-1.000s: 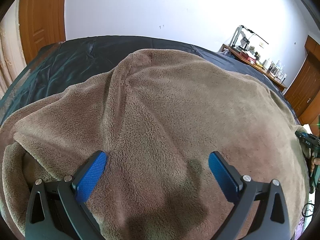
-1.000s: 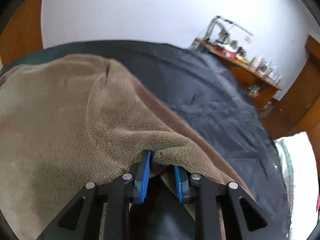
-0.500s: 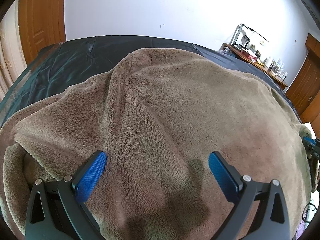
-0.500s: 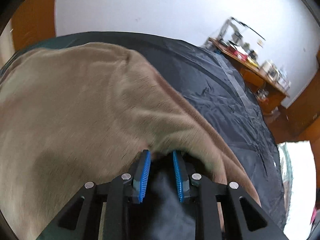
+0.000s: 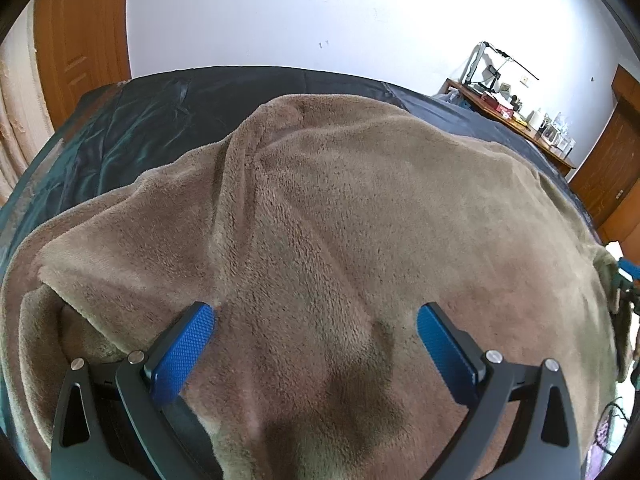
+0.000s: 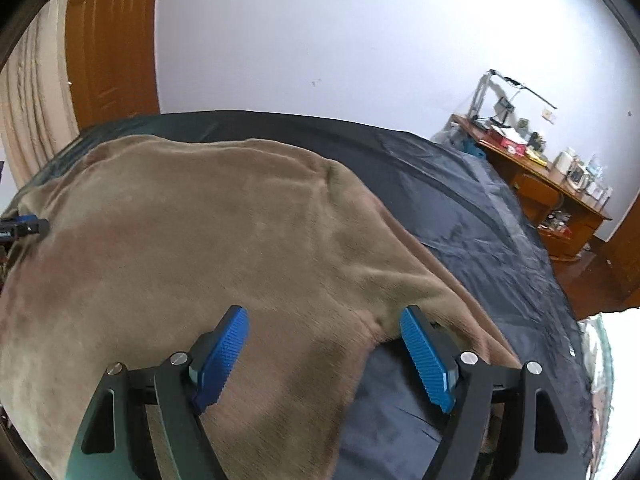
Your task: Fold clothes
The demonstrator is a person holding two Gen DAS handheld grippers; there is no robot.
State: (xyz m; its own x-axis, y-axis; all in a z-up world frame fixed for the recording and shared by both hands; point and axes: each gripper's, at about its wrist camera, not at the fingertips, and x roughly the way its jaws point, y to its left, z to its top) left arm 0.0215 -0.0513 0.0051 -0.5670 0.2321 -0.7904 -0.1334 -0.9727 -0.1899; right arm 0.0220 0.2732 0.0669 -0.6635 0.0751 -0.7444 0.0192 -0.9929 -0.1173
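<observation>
Right wrist view, right gripper [image 6: 322,320] jaws opening over brown fleece garment [image 6: 224,232], left gripper [image 5: 316,318] jaws wide, empty.

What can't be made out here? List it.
- Garment type: both views, spread fleece, near part cut off by the frame.
- Bed under it: hidden by fleece.
- Desk items: too small.
- Right gripper, jaws opening: fleece edge below is blurred.
- Left gripper: contact unclear.

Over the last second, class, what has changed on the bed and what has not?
The right claw has let go of the brown fleece garment; its jaws are opening, nothing pinched between them. The left claw stays open over the fleece, which still lies on the dark sheet.
</observation>
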